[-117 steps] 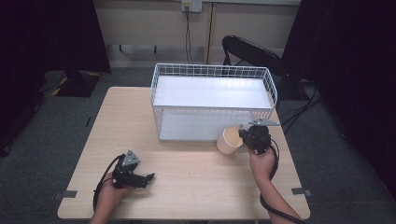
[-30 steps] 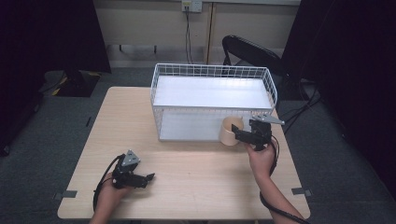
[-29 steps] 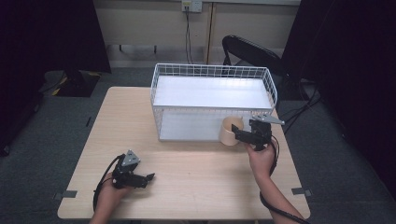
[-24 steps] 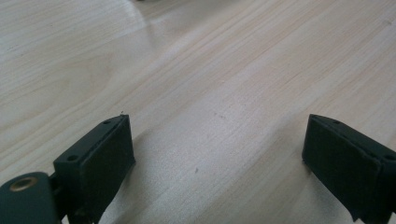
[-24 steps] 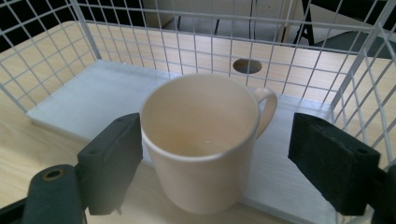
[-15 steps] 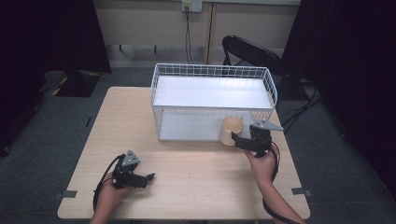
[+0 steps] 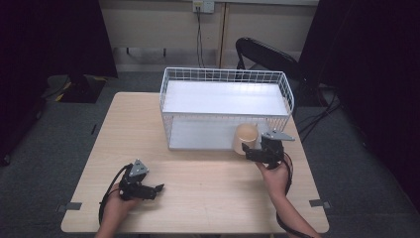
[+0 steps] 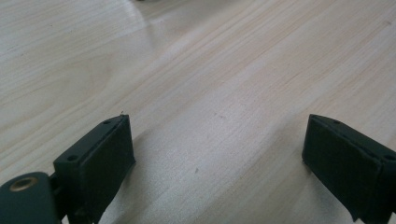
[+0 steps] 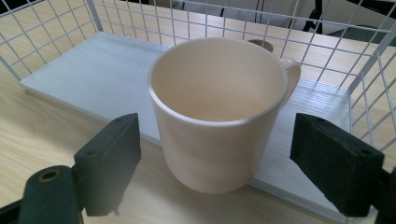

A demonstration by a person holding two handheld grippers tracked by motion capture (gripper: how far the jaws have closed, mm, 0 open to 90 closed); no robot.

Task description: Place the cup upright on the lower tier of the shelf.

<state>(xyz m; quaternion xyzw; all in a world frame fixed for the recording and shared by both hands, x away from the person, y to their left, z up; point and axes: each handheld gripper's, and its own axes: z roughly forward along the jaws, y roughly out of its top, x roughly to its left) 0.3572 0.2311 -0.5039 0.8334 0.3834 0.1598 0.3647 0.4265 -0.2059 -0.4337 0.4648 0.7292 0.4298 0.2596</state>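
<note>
Right gripper view: we see the right gripper (image 9: 212, 172), fingers now spread, has released the mug (image 9: 219, 112) upright at the rack's (image 9: 70, 74) lower shelf edge; left gripper (image 8: 224, 163) fingers spread over the desk (image 8: 224, 70).

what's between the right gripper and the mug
Nothing visible. The right gripper is open, one jaw on each side of the cream mug, with clear gaps and no object between them.

Black chair (image 7: 267, 54) behind table (image 7: 198, 198); wall socket (image 7: 203, 5) above, cable (image 7: 199, 34) hanging down.
</note>
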